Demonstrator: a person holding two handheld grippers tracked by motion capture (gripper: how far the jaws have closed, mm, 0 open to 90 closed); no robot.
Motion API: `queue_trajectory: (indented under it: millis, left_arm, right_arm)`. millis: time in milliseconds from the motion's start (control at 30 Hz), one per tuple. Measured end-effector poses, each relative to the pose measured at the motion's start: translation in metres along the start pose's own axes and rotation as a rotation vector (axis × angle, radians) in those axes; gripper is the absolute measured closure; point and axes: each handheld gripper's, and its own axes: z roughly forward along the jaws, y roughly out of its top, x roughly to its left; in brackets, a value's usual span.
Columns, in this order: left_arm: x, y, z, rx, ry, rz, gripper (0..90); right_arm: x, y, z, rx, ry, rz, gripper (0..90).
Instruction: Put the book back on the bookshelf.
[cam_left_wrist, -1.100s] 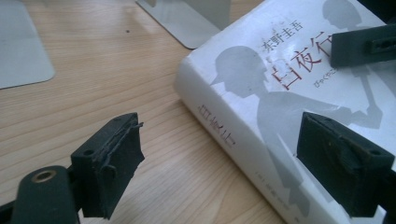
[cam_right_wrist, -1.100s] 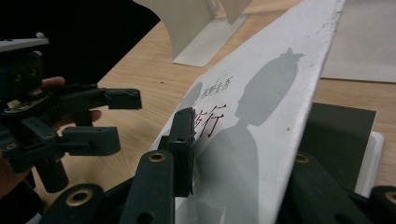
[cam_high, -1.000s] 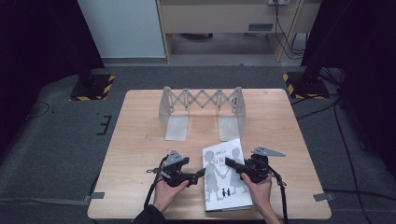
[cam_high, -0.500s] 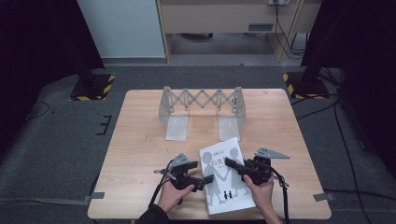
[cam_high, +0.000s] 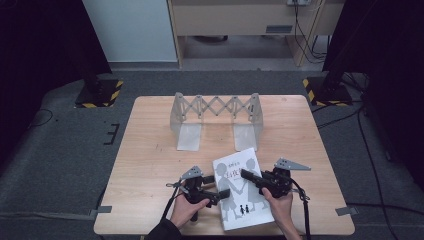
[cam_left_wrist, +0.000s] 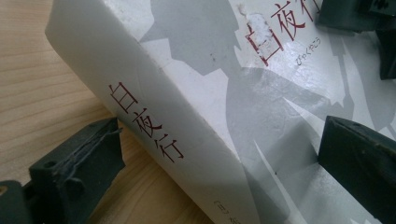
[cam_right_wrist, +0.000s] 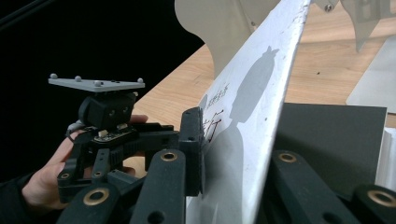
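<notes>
- Book (cam_high: 242, 192) lies at table's (cam_high: 150, 165) near edge, betw. both grippers; spine (cam_left_wrist: 154, 121) reads 白夜行 in red, cover repeats it.
- Vs 0.5 s ago: book's almost unmoved; left gripper (cam_high: 221, 193) has closed in on its left edge.
- Left gripper: jaws spread, straddling spine, not pinching.
- Right gripper (cam_high: 246, 174): jaws pinch the cover, hand (cam_high: 280, 207) behind it.

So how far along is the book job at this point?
Done: the right hand-held gripper has the book's front cover clamped. In hand: the left hand-held gripper straddles the spine, jaws open. Left: the book isn't yet in the metal rack.
</notes>
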Motion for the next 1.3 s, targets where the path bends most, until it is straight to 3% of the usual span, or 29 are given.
queue_trajectory:
  millis: [167, 400, 533, 600, 633, 667, 700, 833, 867, 967, 1067, 1133, 1200, 1300]
  left_arm:
    - [0.004, -0.005, 0.006, 0.01, -0.04, -0.052, 0.0]
    - [0.006, -0.005, 0.009, 0.054, -0.016, -0.099, 0.0]
    - [0.004, -0.005, 0.01, 0.055, -0.001, -0.097, 0.2]
    - [0.003, -0.005, 0.01, 0.05, 0.016, -0.099, 0.5]
    - [0.002, -0.005, 0.011, 0.049, 0.024, -0.097, 0.6]
    - [0.002, -0.005, 0.011, 0.049, 0.024, -0.097, 0.7]
    - [0.002, -0.005, 0.011, 0.049, 0.024, -0.096, 0.7]
    - [0.001, -0.006, 0.011, 0.052, 0.032, -0.093, 3.1]
    - [0.001, -0.006, 0.011, 0.054, 0.039, -0.091, 3.1]
    - [0.0, -0.006, 0.01, 0.055, 0.058, -0.087, 6.6]
    - [-0.002, -0.005, 0.011, 0.063, 0.079, -0.074, 7.7]
    - [-0.002, -0.005, 0.011, 0.062, 0.081, -0.075, 7.6]
    - [-0.002, -0.005, 0.011, 0.063, 0.081, -0.075, 7.6]
    - [-0.002, -0.005, 0.011, 0.062, 0.082, -0.076, 7.6]
  right_arm:
    - [-0.006, -0.001, 0.003, 0.026, -0.003, 0.018, 73.8]
    - [-0.013, -0.004, 0.008, 0.077, -0.035, 0.038, 68.9]
    - [-0.015, -0.006, 0.009, 0.104, -0.067, 0.023, 63.6]
    - [-0.014, -0.007, 0.01, 0.117, -0.094, 0.001, 59.2]
    - [-0.012, -0.007, 0.012, 0.123, -0.149, -0.042, 49.0]
    - [-0.012, -0.007, 0.012, 0.123, -0.149, -0.042, 49.0]
    - [-0.011, -0.008, 0.012, 0.123, -0.172, -0.082, 46.6]
    - [-0.014, -0.008, 0.012, 0.172, -0.215, -0.092, 32.6]
    - [-0.014, -0.008, 0.012, 0.172, -0.215, -0.092, 32.6]
    - [-0.019, -0.012, 0.008, 0.213, -0.276, -0.119, 26.6]
    - [-0.022, -0.015, 0.008, 0.252, -0.292, -0.105, 23.8]
    - [-0.025, -0.018, 0.008, 0.245, -0.291, -0.076, 19.0]
    - [-0.026, -0.018, 0.008, 0.25, -0.285, -0.075, 16.6]
    - [-0.03, -0.022, 0.009, 0.252, -0.251, -0.029, 14.4]
